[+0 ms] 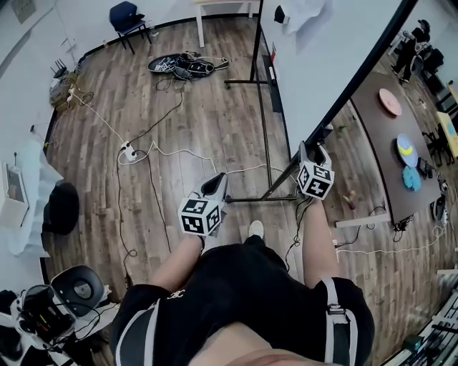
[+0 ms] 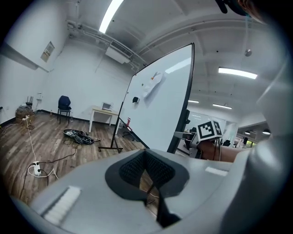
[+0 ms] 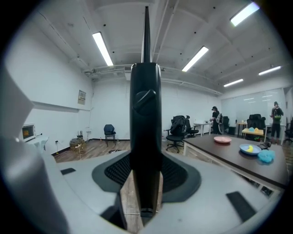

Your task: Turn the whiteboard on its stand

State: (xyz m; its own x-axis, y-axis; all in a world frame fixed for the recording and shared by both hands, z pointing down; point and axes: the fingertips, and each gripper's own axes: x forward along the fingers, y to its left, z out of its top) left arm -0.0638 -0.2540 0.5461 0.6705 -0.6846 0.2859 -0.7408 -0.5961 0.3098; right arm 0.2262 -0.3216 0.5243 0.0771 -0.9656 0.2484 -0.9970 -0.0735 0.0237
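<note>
The whiteboard (image 1: 322, 57) is a tall white panel in a black frame, standing on a black floor stand (image 1: 247, 199). My right gripper (image 1: 313, 150) is shut on the frame's near vertical edge. In the right gripper view that black edge (image 3: 145, 119) stands upright between the pads of the right gripper (image 3: 145, 171). My left gripper (image 1: 217, 183) hangs left of the board, apart from it, shut with nothing in it. The left gripper view shows the left gripper (image 2: 146, 157) with pads together, the board (image 2: 160, 105) ahead, and the right gripper (image 2: 203, 133) at its edge.
Cables and a power strip (image 1: 129, 151) trail over the wood floor on the left, with a cable pile (image 1: 187, 66) and a blue chair (image 1: 129, 18) farther off. A brown table (image 1: 386, 168) with plates stands on the right. An office chair (image 1: 75, 287) sits near left.
</note>
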